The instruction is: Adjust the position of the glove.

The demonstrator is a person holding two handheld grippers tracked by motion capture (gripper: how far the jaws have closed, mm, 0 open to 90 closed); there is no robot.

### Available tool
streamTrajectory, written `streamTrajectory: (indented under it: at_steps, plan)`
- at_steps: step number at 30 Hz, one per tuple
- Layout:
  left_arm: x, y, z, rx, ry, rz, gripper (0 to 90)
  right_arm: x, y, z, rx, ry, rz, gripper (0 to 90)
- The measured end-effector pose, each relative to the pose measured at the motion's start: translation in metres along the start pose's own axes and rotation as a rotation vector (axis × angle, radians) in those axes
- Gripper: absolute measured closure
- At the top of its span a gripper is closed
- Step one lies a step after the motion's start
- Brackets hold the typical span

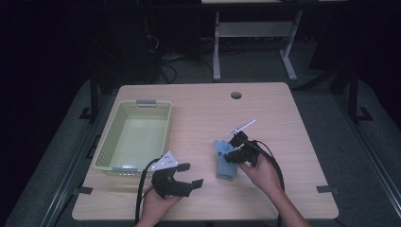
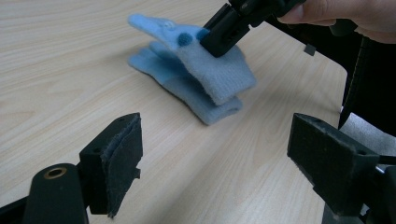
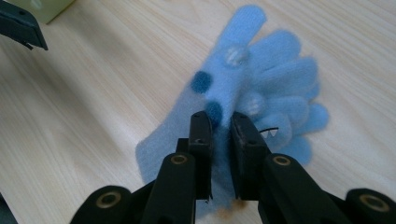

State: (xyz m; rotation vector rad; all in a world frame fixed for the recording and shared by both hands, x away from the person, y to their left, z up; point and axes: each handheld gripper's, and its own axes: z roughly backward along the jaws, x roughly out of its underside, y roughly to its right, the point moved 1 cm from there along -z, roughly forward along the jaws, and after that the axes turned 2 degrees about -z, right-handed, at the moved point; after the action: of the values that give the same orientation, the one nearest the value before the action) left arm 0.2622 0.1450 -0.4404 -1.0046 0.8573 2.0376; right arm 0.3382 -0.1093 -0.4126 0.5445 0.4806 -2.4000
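A pair of light blue knit gloves (image 1: 223,163) with dark blue dots lies stacked on the wooden table (image 1: 265,109), right of centre. My right gripper (image 1: 231,156) is shut on the upper glove (image 2: 215,70), which it pinches and lifts at one edge off the lower glove (image 2: 187,91). In the right gripper view the jaws of my right gripper (image 3: 220,126) stand close together with the blue fabric (image 3: 261,79) between them. My left gripper (image 1: 191,174) is open near the front edge, pointing toward the gloves. Nothing is between the pads of the left gripper (image 2: 215,149).
A pale green plastic basket (image 1: 108,142) stands at the table's left, just behind my left gripper. A round cable hole (image 1: 236,95) sits near the far edge. Bare tabletop lies between the basket and the gloves.
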Motion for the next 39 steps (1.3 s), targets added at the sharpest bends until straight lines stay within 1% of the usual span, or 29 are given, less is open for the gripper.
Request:
streamTrajectory:
  at_steps: [4, 7, 11, 13, 16, 20, 26, 29, 31, 33, 35, 36, 39]
  plan:
    - [0.000, 0.001, 0.000, 0.000, 0.001, 0.010, 17.8, 0.000, -0.002, -0.002, 0.000, -0.001, -0.009, 80.0]
    - [0.000, 0.001, 0.000, 0.001, 0.001, 0.011, 17.8, 0.001, -0.002, -0.006, 0.009, -0.009, -0.014, 79.7]
    - [0.000, 0.000, 0.000, 0.000, -0.001, 0.011, 17.8, 0.002, 0.001, -0.009, 0.021, -0.012, -0.025, 78.9]
    - [0.000, 0.000, 0.000, 0.001, 0.000, 0.009, 17.8, 0.003, 0.002, -0.011, 0.022, -0.015, -0.040, 78.3]
    - [0.000, 0.000, 0.000, 0.001, -0.002, 0.012, 17.8, 0.005, 0.002, -0.015, 0.037, -0.028, -0.037, 77.5]
    - [0.001, -0.002, 0.000, 0.001, 0.000, 0.021, 17.8, 0.006, 0.002, -0.018, 0.062, -0.029, -0.035, 73.9]
    - [0.001, -0.001, 0.000, 0.002, -0.002, 0.021, 17.9, 0.008, 0.004, -0.022, 0.062, -0.033, -0.046, 70.5]
    - [0.001, -0.002, 0.000, 0.002, -0.003, 0.023, 17.8, 0.007, 0.006, -0.019, 0.063, -0.018, -0.056, 64.5]
    - [0.001, -0.002, 0.000, 0.002, -0.005, 0.022, 17.9, 0.006, 0.006, -0.015, 0.061, 0.007, -0.063, 64.8]
    - [0.001, -0.002, 0.000, 0.002, -0.006, 0.024, 17.9, 0.005, 0.007, -0.013, 0.057, 0.023, -0.068, 68.6]
    - [0.001, -0.002, 0.000, 0.003, -0.006, 0.025, 17.9, 0.004, 0.007, -0.014, 0.055, 0.022, -0.066, 73.3]
    - [0.001, -0.002, 0.000, 0.003, -0.008, 0.021, 17.9, 0.004, 0.007, -0.016, 0.054, 0.016, -0.059, 74.4]
    - [0.001, -0.001, -0.001, 0.003, -0.008, 0.020, 17.9, 0.005, 0.007, -0.022, 0.043, -0.003, -0.062, 77.4]
